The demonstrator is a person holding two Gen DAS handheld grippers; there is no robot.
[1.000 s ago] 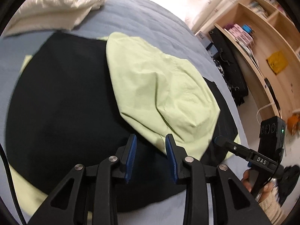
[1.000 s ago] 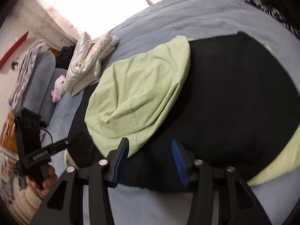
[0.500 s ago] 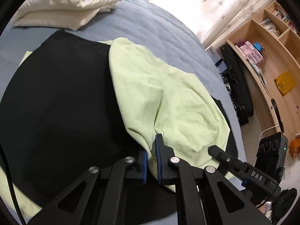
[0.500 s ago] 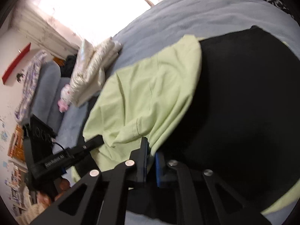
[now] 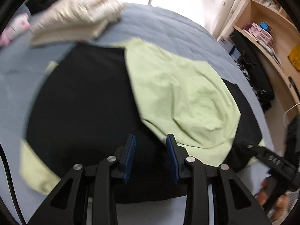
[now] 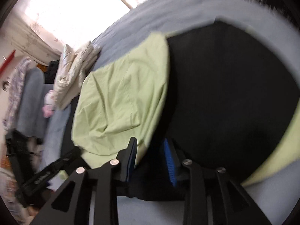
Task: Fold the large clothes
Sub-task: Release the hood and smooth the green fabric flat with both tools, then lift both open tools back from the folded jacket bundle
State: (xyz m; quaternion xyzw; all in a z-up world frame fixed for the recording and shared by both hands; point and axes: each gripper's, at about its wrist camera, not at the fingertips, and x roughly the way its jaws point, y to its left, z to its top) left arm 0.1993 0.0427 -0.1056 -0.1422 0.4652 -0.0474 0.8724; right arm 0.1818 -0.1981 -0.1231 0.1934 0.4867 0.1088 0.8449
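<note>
A large garment lies spread on the grey-blue bed, black on its outer face [image 5: 84,103] with a light green lining. One side is folded over, showing a green panel [image 5: 180,97], also in the right wrist view [image 6: 121,101]. My left gripper [image 5: 151,147] is open and empty just above the black cloth, beside the green panel's near edge. My right gripper [image 6: 151,150] is open and empty over the same near edge, its left finger touching the green cloth. The black face fills the right of the right wrist view [image 6: 225,93]. The other handheld gripper shows at the right in the left wrist view [image 5: 271,163].
A cream folded duvet [image 5: 75,18] lies at the far end of the bed [image 5: 165,28], with a pink soft toy [image 5: 16,26] beside it. Wooden shelves [image 5: 271,28] and dark bags [image 5: 253,71] stand to the right of the bed.
Both grippers were shut on the green panel's near edge half a second ago. Both have let go, opened, and drawn back a little. The green panel now lies flat.
</note>
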